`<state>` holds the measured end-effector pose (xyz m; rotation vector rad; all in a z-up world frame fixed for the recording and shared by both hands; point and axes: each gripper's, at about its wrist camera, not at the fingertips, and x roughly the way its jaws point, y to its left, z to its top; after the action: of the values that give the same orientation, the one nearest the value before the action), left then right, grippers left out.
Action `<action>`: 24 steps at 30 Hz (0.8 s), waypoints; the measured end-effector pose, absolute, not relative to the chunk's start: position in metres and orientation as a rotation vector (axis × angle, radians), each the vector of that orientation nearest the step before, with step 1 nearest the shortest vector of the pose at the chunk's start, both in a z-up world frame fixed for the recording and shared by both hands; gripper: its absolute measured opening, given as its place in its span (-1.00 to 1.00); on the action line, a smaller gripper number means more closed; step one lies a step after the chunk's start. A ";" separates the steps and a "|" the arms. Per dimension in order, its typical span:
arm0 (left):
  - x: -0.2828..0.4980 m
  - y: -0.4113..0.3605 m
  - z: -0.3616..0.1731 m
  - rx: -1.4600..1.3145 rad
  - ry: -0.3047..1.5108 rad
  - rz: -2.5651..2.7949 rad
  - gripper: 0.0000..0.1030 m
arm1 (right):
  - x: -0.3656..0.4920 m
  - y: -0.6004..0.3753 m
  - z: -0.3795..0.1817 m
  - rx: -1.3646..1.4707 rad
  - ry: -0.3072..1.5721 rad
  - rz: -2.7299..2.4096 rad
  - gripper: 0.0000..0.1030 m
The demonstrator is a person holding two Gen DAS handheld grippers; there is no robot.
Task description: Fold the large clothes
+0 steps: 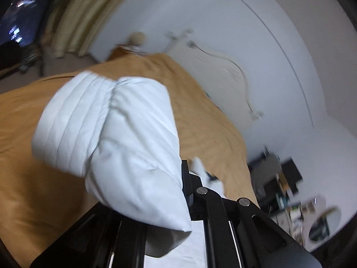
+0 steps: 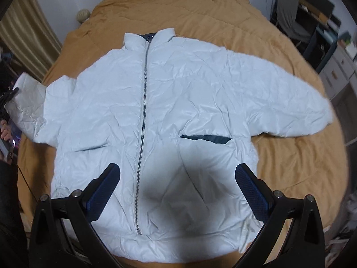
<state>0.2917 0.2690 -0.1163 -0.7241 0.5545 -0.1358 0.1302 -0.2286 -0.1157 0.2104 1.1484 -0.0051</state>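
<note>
White jacket [image 2: 178, 120] flat on the tan bedspread [image 2: 290, 156], front up, zip [image 2: 142, 116] closed.

My left gripper [image 1: 187, 203] is clenched on the cuff of 1 sleeve [image 1: 111, 138], lifting it off the bed; that view is blurred. My right gripper [image 2: 176, 192] hangs released above the hem, both fingers spread wide, touching nothing. The other sleeve [image 2: 290, 102] lies stretched out to the right.

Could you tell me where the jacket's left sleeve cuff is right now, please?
The cuff fills the left wrist view, clamped in the left hand-held gripper and lifted over the tan bedspread, while the jacket lies flat.
</note>
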 end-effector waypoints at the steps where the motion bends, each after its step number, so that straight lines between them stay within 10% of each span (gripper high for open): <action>1: 0.298 0.236 -0.111 -0.685 0.569 -0.179 -0.90 | 0.129 -0.240 -0.125 0.252 1.152 -0.012 1.00; 10: 0.352 -0.018 -0.213 -0.536 0.862 -0.457 -0.89 | 0.089 -0.322 -0.164 0.364 1.170 -0.144 1.00; 13: 0.360 -0.068 -0.294 -0.430 1.059 -0.409 -0.53 | 0.076 -0.352 -0.177 0.436 1.175 -0.204 1.00; 24: 0.355 -0.057 -0.338 -0.464 1.049 -0.475 -0.08 | 0.212 -0.315 -0.127 0.298 1.193 0.023 1.00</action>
<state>0.3547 -0.0575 -0.3383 -0.4637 1.0485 -0.4752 0.2123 -0.3153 -0.1272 0.2984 1.1928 0.0231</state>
